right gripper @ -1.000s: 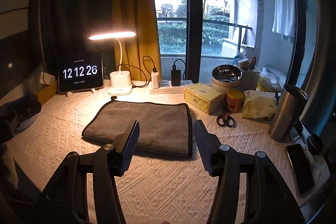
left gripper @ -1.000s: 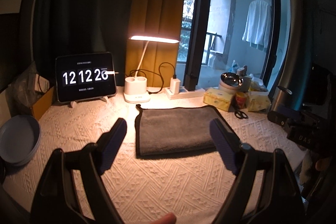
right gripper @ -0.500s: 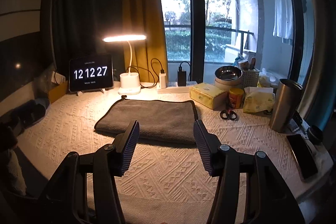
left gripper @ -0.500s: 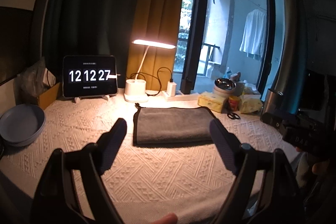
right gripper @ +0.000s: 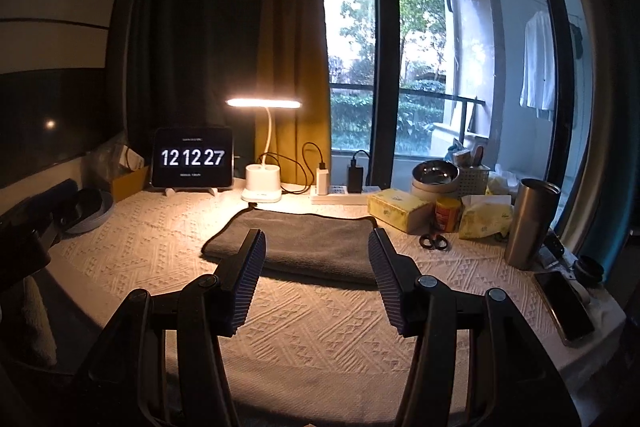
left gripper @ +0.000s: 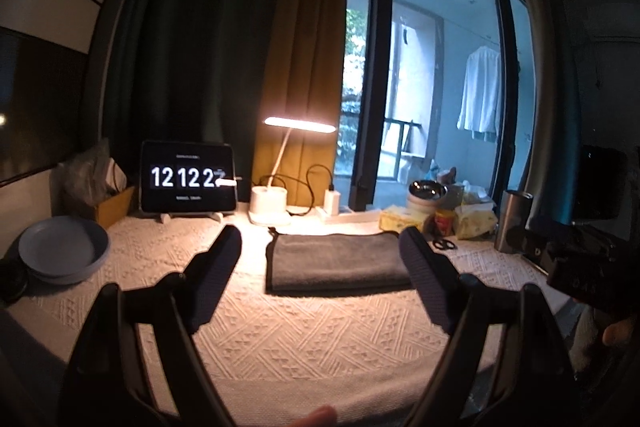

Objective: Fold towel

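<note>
A dark grey towel (left gripper: 336, 261) lies folded flat in a rectangle on the white textured tablecloth (left gripper: 320, 331), in front of the lamp. It also shows in the right wrist view (right gripper: 296, 243). My left gripper (left gripper: 320, 255) is open and empty, held above the table's near edge, well short of the towel. My right gripper (right gripper: 316, 251) is open and empty too, raised near the front edge, apart from the towel. The right gripper's body (left gripper: 580, 267) shows at the right edge of the left wrist view.
A tablet clock (right gripper: 193, 157) and a lit desk lamp (right gripper: 262, 187) stand at the back. A blue plate (left gripper: 64, 251) sits far left. Tissue boxes (right gripper: 396, 213), scissors (right gripper: 434, 242), a steel tumbler (right gripper: 530, 223) and a phone (right gripper: 564, 307) crowd the right side.
Both grippers have pulled back and risen away from the towel, so it looks smaller and farther. The towel has not moved. Both stay open.
</note>
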Tool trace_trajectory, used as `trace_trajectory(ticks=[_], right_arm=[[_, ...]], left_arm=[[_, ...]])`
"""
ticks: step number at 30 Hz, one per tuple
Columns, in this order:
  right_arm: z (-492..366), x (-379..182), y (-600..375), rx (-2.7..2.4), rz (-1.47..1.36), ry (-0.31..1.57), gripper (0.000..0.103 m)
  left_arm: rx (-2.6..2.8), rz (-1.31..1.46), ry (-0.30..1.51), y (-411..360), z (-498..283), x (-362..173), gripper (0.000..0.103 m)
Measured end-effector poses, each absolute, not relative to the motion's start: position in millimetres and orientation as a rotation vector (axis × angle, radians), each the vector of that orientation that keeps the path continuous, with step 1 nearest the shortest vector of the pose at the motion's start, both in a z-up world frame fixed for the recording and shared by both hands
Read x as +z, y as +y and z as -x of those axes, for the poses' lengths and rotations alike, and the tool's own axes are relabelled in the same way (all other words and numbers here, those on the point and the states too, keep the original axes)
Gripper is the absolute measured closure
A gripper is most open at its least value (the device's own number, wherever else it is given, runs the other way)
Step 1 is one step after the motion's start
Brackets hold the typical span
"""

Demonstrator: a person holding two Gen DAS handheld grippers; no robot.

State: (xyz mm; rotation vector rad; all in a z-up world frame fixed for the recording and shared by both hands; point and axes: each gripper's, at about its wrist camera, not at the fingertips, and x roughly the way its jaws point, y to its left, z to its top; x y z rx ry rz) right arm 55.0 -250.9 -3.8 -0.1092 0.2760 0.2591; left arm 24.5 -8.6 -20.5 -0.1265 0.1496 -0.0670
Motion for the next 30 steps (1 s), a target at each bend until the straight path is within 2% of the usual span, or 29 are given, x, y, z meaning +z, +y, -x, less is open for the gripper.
trace_trajectory(ticks=[6,11,30], right_arm=[[-31,-2,-249,0.257,0.086,0.195,0.047],[-17,6,-251,0.23,0.084,0.12,0.047],[-16,9,-254,0.204,0.085,0.101,0.047]], left_arm=[[-0.039,0.131,0.063,-8,-4,-15,0.02],[-0.03,0.142,-0.003,-4,7,-10,0.009],[0.001,0.145,-0.014,-2,8,-5,0.007]])
